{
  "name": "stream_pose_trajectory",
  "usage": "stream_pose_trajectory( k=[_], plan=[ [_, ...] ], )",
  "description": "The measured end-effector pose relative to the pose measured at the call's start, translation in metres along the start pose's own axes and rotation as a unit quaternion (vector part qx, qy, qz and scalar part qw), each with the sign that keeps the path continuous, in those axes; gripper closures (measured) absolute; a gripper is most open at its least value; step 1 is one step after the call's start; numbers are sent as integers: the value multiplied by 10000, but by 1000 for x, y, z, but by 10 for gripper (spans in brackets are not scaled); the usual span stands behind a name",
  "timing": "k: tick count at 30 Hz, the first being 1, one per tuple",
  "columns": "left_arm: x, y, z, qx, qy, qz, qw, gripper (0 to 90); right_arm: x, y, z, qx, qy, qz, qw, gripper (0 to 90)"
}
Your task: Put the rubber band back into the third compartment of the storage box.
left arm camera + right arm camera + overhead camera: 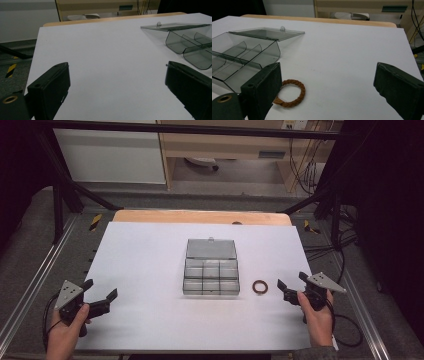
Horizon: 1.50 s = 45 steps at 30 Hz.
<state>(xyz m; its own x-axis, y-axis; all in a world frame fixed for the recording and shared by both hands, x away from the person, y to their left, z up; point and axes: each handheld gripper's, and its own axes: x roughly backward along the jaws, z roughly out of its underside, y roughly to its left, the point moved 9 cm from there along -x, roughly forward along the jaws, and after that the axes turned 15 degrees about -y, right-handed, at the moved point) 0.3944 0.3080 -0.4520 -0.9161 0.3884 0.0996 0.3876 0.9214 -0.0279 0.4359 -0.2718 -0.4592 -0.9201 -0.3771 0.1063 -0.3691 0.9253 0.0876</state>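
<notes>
A clear grey plastic organiser box (211, 276) with several compartments lies at the middle of the white table, its lid (211, 248) flipped open toward the far side. A brown braided ring (259, 286) lies flat just right of the box; in the right gripper view the ring (292, 93) sits beside the near-left jaw. My right gripper (291, 284) hovers right of the ring, open and holding nothing. My left gripper (100, 288) is at the table's front left, open and holding nothing. The box (190, 43) appears at the right of the left gripper view.
The white table sheet (150, 270) ends in a wooden strip (200, 216) at the far side. Metal frame rails (30, 285) run along both sides. Cables (345, 320) trail off the right edge by my right hand.
</notes>
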Motion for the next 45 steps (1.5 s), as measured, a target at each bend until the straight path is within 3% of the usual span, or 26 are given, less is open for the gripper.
stream_pose_trajectory(
  k=[3,7,12,18,25,28,32,34,42,45],
  plan=[
    [0,-1,1,-19,18,13,10000,55,-3,3,-1,143,-43,98,9998,69],
    [0,-3,2,-15,39,56,10000,55,-4,3,1,46,72,231,9997,70],
    [0,-5,3,-40,80,97,9999,54,-9,10,-1,48,153,160,9997,62],
    [-1,-9,4,-82,135,163,9997,53,-23,18,8,110,524,23,9986,49],
    [-5,-18,5,-94,187,222,9995,54,-34,27,11,142,669,-132,9976,47],
    [-10,-24,5,-26,180,287,9994,55,-39,32,13,183,748,-216,9968,48],
    [-21,-31,7,-201,251,435,9985,55,-47,40,19,153,910,-402,9949,49],
    [-25,-33,8,-192,285,469,9983,55,-50,42,20,167,963,-468,9941,49],
    [-45,-32,11,128,279,338,9990,62,-59,51,18,225,970,-552,9935,68],
    [-44,-29,14,43,349,291,9990,64,-58,56,21,339,1062,-560,9922,80]
  ],
)
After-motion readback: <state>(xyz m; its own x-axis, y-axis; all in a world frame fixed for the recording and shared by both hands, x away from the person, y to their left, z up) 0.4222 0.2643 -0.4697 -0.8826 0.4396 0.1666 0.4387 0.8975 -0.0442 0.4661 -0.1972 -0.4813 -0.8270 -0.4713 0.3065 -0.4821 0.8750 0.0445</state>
